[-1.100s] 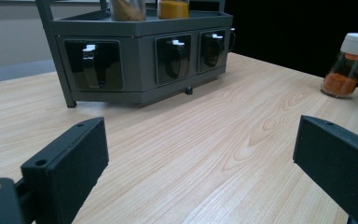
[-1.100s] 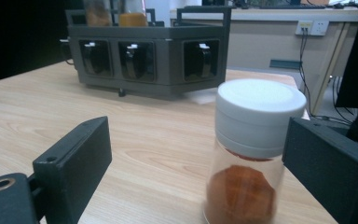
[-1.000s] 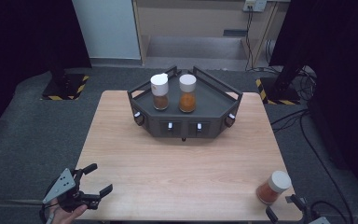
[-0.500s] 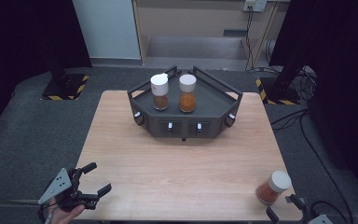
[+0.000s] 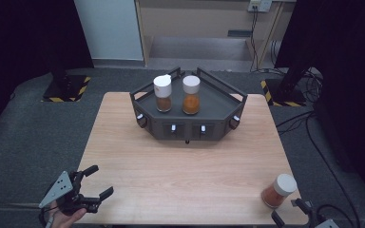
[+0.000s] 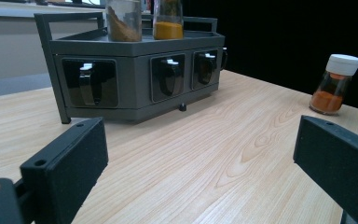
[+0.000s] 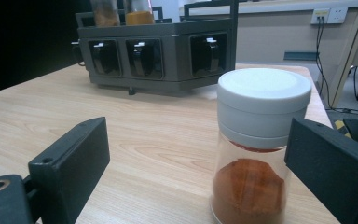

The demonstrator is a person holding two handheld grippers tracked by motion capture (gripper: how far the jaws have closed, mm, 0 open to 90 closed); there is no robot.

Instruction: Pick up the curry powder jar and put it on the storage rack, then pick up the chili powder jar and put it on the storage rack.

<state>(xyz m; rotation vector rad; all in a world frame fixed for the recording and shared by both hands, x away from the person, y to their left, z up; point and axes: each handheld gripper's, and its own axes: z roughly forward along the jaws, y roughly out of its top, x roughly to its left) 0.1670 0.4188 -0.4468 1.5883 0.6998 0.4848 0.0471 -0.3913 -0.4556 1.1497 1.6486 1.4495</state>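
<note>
Three spice jars are showing in the high view: two are standing side by side on the dark rack (image 5: 218, 102) at the far middle of the wooden table (image 5: 180, 166), and the red-powder jar (image 5: 278, 190) is sitting alone at the near right corner. Just below it the right gripper (image 5: 290, 213) is peeking in, while the left gripper (image 5: 92, 183) is hovering at the near left corner with its jaws spread and nothing between them. Looking along the left gripper view, both black jaws are standing wide apart over bare wood, the rack ahead and the red-powder jar (image 6: 334, 84) far off to the right. Looking along the right gripper view, the red-powder jar (image 7: 256, 144) is standing between the parted jaws, close against the right-hand one, the left-hand one well clear.
</note>
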